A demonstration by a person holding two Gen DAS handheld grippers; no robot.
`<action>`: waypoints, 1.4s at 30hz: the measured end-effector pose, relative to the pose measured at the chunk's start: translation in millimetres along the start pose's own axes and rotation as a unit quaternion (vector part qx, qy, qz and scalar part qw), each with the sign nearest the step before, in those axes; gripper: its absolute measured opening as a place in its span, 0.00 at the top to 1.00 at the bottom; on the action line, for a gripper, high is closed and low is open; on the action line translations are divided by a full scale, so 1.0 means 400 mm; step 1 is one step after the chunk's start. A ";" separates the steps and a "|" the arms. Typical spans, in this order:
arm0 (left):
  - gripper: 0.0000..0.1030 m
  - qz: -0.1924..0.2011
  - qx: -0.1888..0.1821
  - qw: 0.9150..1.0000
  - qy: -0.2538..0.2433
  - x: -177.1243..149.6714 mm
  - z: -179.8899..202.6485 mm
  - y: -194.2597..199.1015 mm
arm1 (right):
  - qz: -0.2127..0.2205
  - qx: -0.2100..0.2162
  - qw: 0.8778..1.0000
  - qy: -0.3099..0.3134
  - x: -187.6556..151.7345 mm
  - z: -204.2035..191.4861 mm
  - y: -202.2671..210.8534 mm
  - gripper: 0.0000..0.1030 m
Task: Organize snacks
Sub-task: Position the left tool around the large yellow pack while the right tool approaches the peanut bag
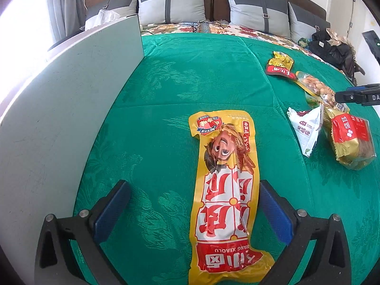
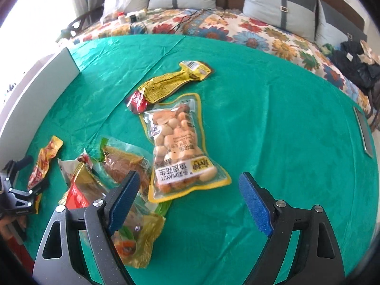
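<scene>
Snacks on green cloth point(image 1: 190, 71); both grippers wide open, nothing held.

The yellow pack point(image 1: 223, 190) is laid flat between the spread fingers of the left gripper point(image 1: 194, 213), untouched by either pad. In the right wrist view, the right gripper point(image 2: 188, 201) is held over the cloth with jaws fully apart; the peanut bag point(image 2: 180, 147) is seen at 12 o'clock, the spicy pack point(image 2: 166, 85) beyond it, and a pile of packs point(image 2: 99, 178) at 9 o'clock.
</scene>
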State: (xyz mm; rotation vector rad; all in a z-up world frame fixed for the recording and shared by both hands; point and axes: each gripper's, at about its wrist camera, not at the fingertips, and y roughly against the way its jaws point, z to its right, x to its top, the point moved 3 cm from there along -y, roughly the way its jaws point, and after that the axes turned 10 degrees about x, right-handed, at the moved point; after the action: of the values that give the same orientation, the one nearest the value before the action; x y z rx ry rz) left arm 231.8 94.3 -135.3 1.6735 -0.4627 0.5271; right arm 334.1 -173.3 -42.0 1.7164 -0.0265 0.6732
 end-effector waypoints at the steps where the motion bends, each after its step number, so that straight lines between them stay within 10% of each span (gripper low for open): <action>1: 0.00 0.000 0.000 1.000 0.000 0.000 0.000 0.000 | -0.012 -0.014 1.000 0.006 0.016 -0.007 -0.033 0.15; 7: 0.00 0.000 -0.001 1.000 0.001 0.001 -0.002 0.000 | -0.040 0.006 0.995 -0.093 0.028 0.048 -0.115 0.17; 9: 0.00 0.000 -0.001 1.000 0.001 0.001 -0.002 0.000 | -0.041 -0.011 0.994 -0.100 0.021 0.069 -0.093 0.39; 14: 0.00 0.000 -0.001 1.000 0.001 0.001 -0.001 0.000 | -0.058 -0.016 0.991 -0.122 -0.043 0.141 -0.013 0.45; 28: 0.00 0.000 -0.001 1.000 0.001 0.001 -0.001 0.000 | -0.024 -0.043 0.992 -0.115 -0.434 0.073 0.166 0.27; 35: 0.00 0.000 -0.001 1.000 0.001 0.000 -0.001 0.001 | 0.071 -0.032 0.995 -0.055 -0.295 -0.036 0.253 0.28; 42: 0.00 0.000 -0.001 1.000 0.001 0.001 -0.001 0.000 | 0.053 -0.006 0.997 -0.052 -0.109 -0.078 0.132 0.28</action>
State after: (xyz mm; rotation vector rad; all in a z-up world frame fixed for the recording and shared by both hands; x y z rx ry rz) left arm 232.0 94.6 -135.0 1.6717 -0.4616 0.5275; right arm 265.4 -174.1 -11.5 1.7463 -0.1956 0.6607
